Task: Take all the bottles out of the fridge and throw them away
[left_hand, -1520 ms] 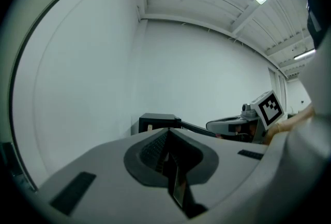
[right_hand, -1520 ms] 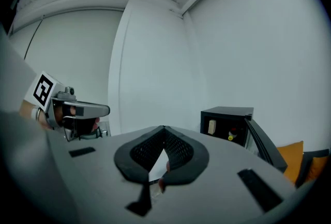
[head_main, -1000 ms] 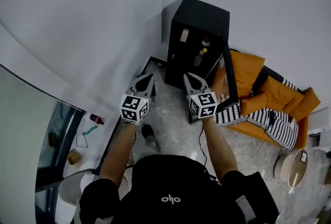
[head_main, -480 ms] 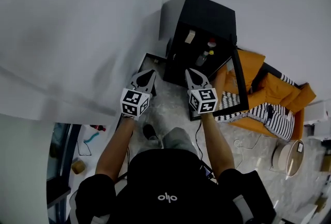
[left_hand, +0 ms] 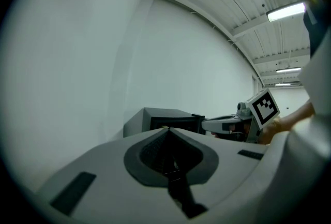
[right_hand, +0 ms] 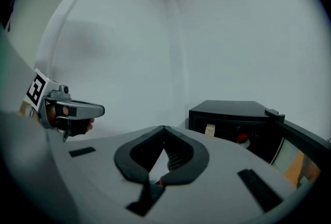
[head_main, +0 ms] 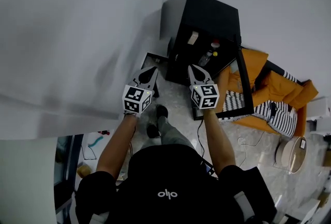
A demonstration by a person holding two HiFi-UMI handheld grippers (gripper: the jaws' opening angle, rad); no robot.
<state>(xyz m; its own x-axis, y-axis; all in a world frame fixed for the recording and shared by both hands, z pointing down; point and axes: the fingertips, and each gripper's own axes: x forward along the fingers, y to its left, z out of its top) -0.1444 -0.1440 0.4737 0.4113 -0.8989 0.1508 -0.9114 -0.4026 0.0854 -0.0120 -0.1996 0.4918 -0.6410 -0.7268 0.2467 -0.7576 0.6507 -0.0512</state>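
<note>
Head view: I have the left gripper and the right gripper side by side, near the black fridge. Its door hangs open, and the bottles stand inside.

Left gripper view: my tongs are pressed together, with nothing between them.

Right gripper view: these tongs meet as well, empty, and a red cap shows inside the fridge ahead.

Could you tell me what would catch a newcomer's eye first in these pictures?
The small black fridge stands open, bottles on its shelves. The left gripper and right gripper, both shut and empty, point towards it; bright orange cushions lie to its right.
</note>
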